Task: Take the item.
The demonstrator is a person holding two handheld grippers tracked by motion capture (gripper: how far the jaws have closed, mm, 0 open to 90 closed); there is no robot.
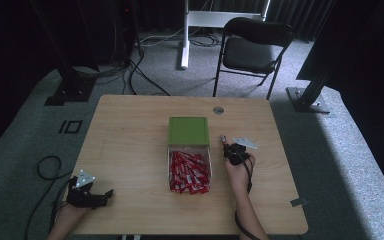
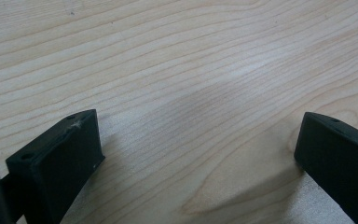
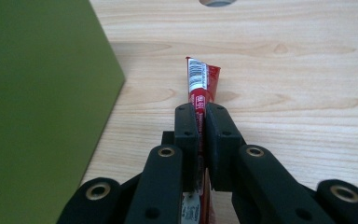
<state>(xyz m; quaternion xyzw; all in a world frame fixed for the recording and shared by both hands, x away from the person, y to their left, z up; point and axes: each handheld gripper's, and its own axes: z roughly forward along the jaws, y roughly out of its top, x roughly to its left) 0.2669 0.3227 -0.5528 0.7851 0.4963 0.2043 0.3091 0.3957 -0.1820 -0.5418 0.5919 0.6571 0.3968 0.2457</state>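
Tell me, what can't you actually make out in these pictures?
- Print on the red sachet: too small, right gripper view; its lower part is hidden between the right gripper pads.
- Number of sachets in the clear box: too small and heaped, high view.
- Under the green lid: hidden.
- Left gripper body: cut off by the frame edge.

I saw a black folding chair [image 1: 254,49] on grey carpet [image 1: 350,150] beyond the wooden table [image 1: 130,150], with dark curtains [image 1: 300,15] behind.

sachet [image 3: 203,86] lower part hidden between jaws; print too small to read
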